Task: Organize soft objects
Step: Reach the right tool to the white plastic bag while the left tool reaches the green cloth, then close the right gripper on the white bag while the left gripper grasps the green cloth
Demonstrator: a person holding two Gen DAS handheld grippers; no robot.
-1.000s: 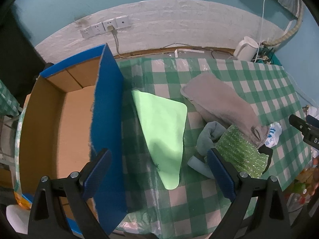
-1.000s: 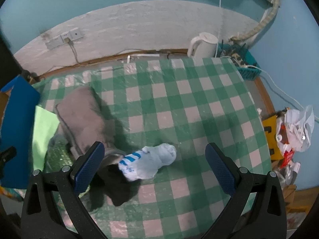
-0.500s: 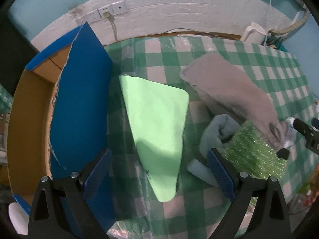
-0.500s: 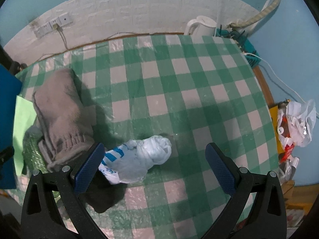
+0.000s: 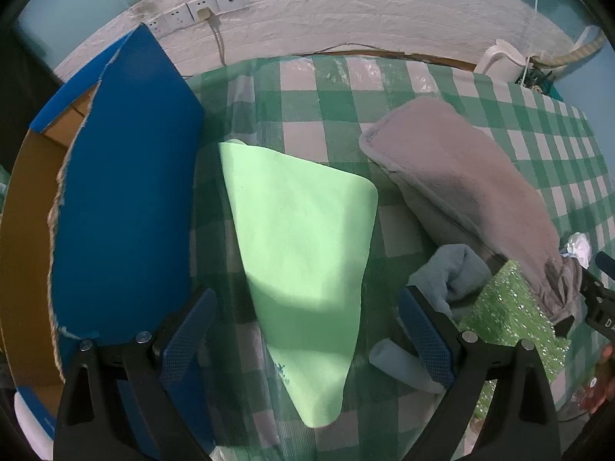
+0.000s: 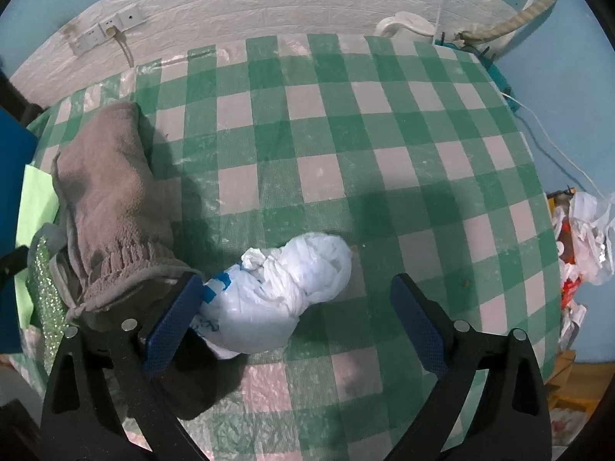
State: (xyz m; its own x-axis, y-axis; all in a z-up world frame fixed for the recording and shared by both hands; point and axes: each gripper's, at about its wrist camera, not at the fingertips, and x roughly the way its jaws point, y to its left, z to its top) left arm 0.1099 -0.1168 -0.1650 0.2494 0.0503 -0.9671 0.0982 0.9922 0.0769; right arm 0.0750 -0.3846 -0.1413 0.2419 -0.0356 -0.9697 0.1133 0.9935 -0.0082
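A light green cloth (image 5: pixel 303 238) lies flat on the checked tablecloth between the open jaws of my left gripper (image 5: pixel 307 330), which hovers over its near end. Right of it lie a grey fleece garment (image 5: pixel 465 196), a grey-blue sock (image 5: pixel 449 276) and a sparkly green bag (image 5: pixel 511 319). In the right wrist view a knotted white plastic bag with blue print (image 6: pixel 284 288) lies between the open jaws of my right gripper (image 6: pixel 296 326), its left pad beside the bag. The grey garment (image 6: pixel 107 199) lies to its left.
An open cardboard box with blue outer walls (image 5: pixel 123 192) stands at the table's left. A white kettle (image 6: pixel 403 25) and cables sit at the back right by the wall. Plastic bags (image 6: pixel 584 230) lie off the table's right edge. A dark cloth (image 6: pixel 192 380) lies under the right gripper's left finger.
Both grippers have moved forward and down. The green cloth now sits between the left jaws, and the white plastic bag now sits between the right jaws. Both stayed open.
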